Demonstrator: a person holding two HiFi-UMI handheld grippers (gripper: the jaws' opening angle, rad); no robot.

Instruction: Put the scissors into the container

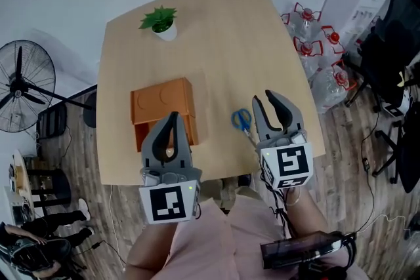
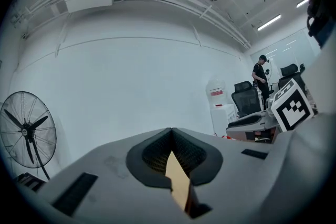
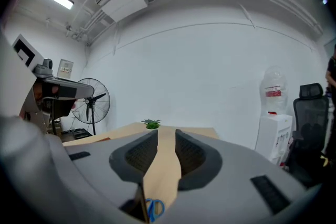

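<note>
The left hand-held gripper (image 1: 173,116) is closed on nothing, near the container (image 1: 163,101). The right hand-held gripper (image 1: 262,98) is slightly open and empty, beside the scissors (image 1: 241,120) on the surface (image 1: 230,29).

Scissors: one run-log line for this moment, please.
scissors on table | right gripper open, near them | left gripper shut, near container

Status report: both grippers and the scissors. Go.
Left gripper shut, empty, by the orange container. Right gripper open, empty, beside the scissors. Scissors flat on the table, outside the container. Nothing between them.
</note>
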